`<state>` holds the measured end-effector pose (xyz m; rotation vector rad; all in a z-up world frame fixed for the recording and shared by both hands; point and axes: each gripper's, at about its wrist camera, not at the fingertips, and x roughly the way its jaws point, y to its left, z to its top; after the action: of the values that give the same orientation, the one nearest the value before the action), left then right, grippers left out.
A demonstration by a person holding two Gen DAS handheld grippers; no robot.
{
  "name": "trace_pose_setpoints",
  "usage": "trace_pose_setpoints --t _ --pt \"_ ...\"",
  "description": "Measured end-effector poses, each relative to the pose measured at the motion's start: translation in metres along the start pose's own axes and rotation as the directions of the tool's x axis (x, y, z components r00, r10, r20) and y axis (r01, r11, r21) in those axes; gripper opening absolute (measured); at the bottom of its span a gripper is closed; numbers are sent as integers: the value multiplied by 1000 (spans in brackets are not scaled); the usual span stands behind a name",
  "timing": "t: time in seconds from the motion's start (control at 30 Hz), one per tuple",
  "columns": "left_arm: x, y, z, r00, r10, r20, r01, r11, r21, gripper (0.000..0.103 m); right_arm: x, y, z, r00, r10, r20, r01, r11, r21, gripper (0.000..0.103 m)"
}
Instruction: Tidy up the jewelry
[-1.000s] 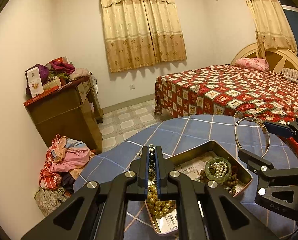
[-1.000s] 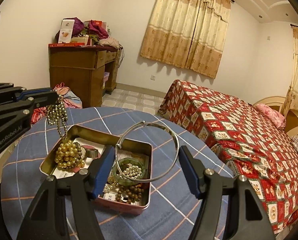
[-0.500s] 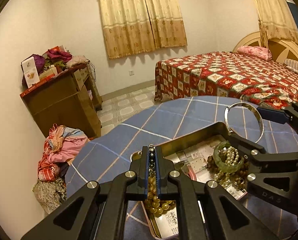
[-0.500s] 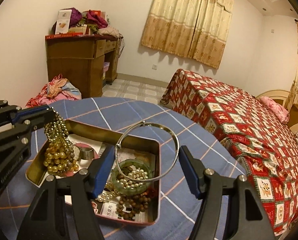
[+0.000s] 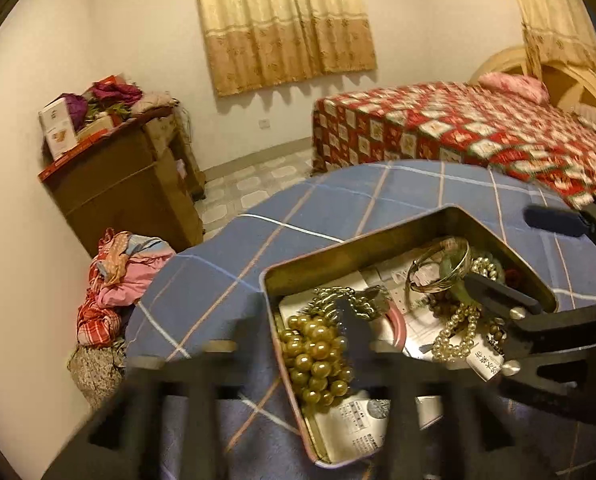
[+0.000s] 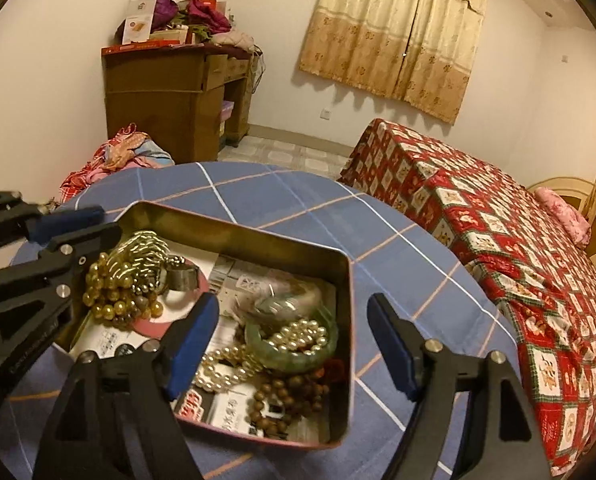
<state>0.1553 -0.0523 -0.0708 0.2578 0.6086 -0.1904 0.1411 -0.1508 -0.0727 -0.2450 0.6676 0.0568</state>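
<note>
Your right gripper (image 6: 294,340) jaws wide open, empty, over tin (image 6: 238,236) on surface; left gripper (image 5: 350,320) blurred, cannot tell. Gold beads (image 6: 114,288) in tin: withdraw straight up, slowly

Round table (image 6: 298,200) under blue checked cloth, open metal tin (image 6: 258,240) lying directly on the cloth, just ahead of right gripper (image 6: 294,344), tin holding jewelry

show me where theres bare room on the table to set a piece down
Bare cloth lies beyond the tin's far wall toward the bed, and right of the tin beside the right claw. Inside the tin is crowded: gold beads, green bangle, pearls.
</note>
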Motion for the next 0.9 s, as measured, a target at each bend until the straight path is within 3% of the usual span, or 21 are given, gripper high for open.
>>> trace_pose_setpoints --t 0.07,0.33,0.9 --pt "-9 5 -1 999 29 34 -29 999 -21 84 -6 -4 -4 1000 -9 0 9 1000 11 84" --pt "-41 22 -13 999 26 48 -22 996 -85 84 -39 -23 -20 998 -58 40 55 996 71 89" --pt "-87 40 -20 992 70 101 -57 990 -128 84 -80 -23 -20 989 -71 132 57 993 106 94"
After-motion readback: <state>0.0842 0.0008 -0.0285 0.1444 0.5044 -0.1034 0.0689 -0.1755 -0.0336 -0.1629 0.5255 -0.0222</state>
